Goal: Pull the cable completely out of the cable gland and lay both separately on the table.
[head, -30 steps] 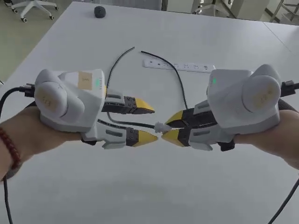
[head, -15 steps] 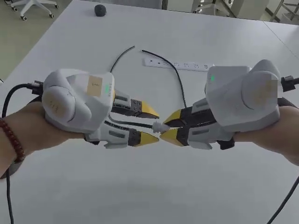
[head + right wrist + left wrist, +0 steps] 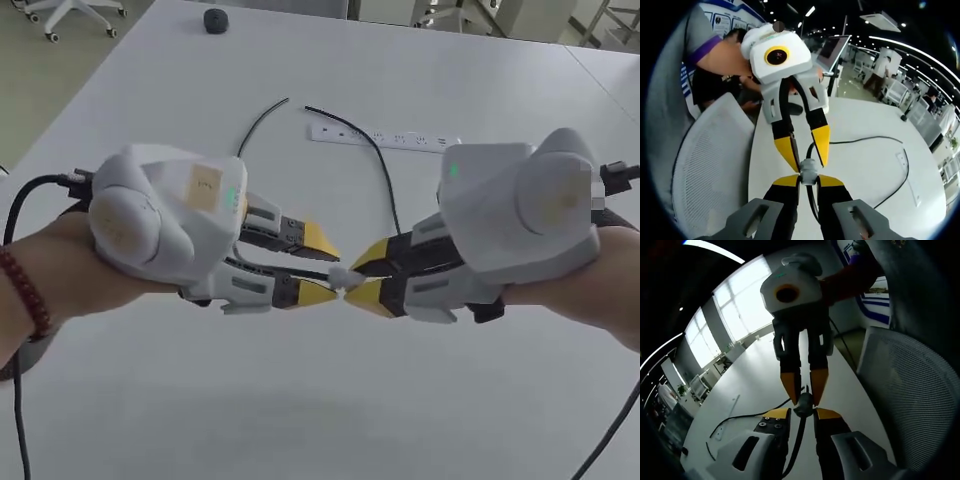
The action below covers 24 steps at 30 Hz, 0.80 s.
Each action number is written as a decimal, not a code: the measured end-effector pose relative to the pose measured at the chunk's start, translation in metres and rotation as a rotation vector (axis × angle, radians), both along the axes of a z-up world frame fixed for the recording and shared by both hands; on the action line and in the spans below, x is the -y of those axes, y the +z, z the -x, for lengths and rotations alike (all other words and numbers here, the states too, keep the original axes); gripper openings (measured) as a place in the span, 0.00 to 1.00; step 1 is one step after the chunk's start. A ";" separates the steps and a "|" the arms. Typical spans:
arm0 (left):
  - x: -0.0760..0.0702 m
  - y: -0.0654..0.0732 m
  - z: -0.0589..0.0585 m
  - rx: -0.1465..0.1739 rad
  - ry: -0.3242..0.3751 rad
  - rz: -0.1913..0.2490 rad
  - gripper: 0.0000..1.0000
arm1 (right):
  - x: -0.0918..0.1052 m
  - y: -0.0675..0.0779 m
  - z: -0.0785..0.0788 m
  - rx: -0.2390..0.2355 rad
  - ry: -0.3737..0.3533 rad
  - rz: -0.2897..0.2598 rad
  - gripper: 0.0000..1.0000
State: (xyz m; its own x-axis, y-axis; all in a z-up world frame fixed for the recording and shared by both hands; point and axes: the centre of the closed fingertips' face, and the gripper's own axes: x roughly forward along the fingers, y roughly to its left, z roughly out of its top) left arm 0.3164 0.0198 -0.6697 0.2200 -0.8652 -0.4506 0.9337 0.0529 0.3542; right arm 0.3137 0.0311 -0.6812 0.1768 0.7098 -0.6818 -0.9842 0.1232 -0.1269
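Cable gland [image 3: 345, 274] on its black cable [image 3: 385, 170], pinched in my right gripper [image 3: 353, 279] above the white table [image 3: 300, 400]; left gripper [image 3: 332, 270], jaws apart, astride the cable; power strip [image 3: 385, 140] beyond, office chair [image 3: 62, 14] behind

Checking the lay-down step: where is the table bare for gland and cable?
Bare table: the near band below the left gripper and right gripper, and far right beyond the power strip. Crowded: the middle, where the cable loops past that strip to the cable gland.
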 end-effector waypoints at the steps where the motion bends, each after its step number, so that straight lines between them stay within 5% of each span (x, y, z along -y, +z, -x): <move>1: 0.002 0.002 0.001 0.007 -0.008 0.002 0.19 | 0.000 0.000 0.000 -0.001 0.001 0.002 0.08; 7: 0.002 -0.002 0.002 0.027 -0.021 -0.024 0.18 | 0.000 -0.002 0.001 -0.003 0.008 0.010 0.08; 20: 0.003 -0.005 0.001 0.003 -0.024 -0.026 0.18 | 0.002 -0.003 0.002 -0.011 0.022 0.022 0.08; 23: 0.004 -0.005 0.001 0.011 -0.025 -0.030 0.18 | 0.003 -0.003 0.002 -0.014 0.022 0.022 0.08; 24: 0.005 -0.004 0.001 0.037 -0.032 -0.045 0.18 | 0.003 -0.003 0.002 -0.012 0.024 0.024 0.08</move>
